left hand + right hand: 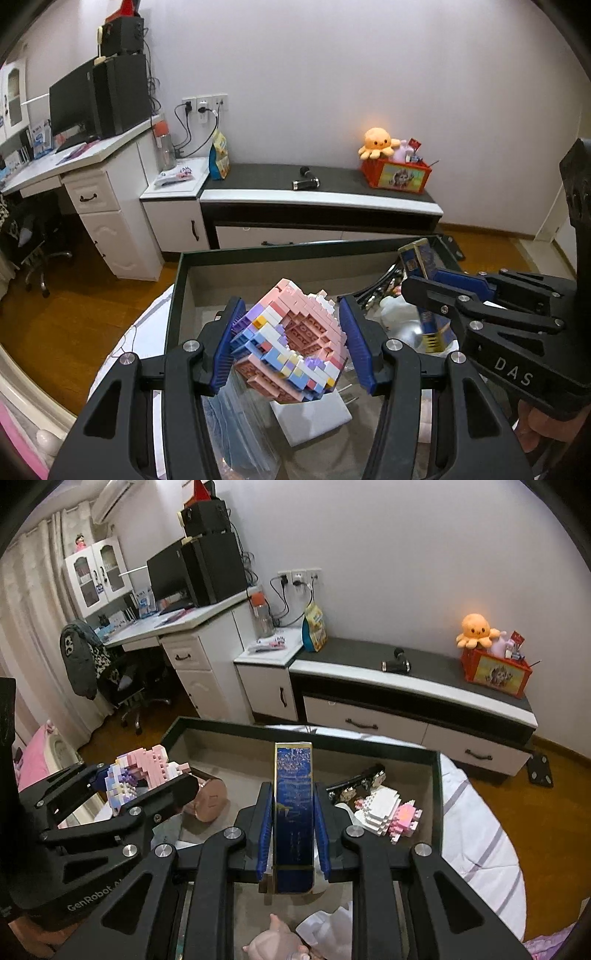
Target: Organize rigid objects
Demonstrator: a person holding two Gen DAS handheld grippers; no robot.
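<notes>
The pastel brick model (pixel 291 341), built from small studded plastic blocks in pink, lilac, light blue, white and yellow, is hanging above the open box (pixel 258 254), tilted on one corner. The left gripper (pixel 291 343) is pinching it: the two ribbed blue pads (pixel 225 350) are pressing on its left and right sides. Its surface is looking stepped and rough, with a brownish-pink hollow in the middle.

Just to the right, the right gripper (pixel 293 834) is clamping a tall, narrow blue box (pixel 293 812) with gold edges, standing upright over the same container. There is fine gold print on its dark blue face, but it is too small to read. The black plastic body of the right tool is carrying the white letters "DAS", and the left tool is showing "GenRobot".

The open box is rectangular, with a dark green rim and plain beige cardboard walls inside. In it are lying a white and pink brick figure (pixel 388 812), a round pink case (pixel 208 801), a black strip with pale flowers (pixel 356 781), a white flat block (pixel 310 417) and clear plastic bags (pixel 236 424).

Behind, along the wall, a low cabinet (pixel 406 686) is bearing an orange plush octopus (pixel 476 627) on a red printed toy box (pixel 496 672).
</notes>
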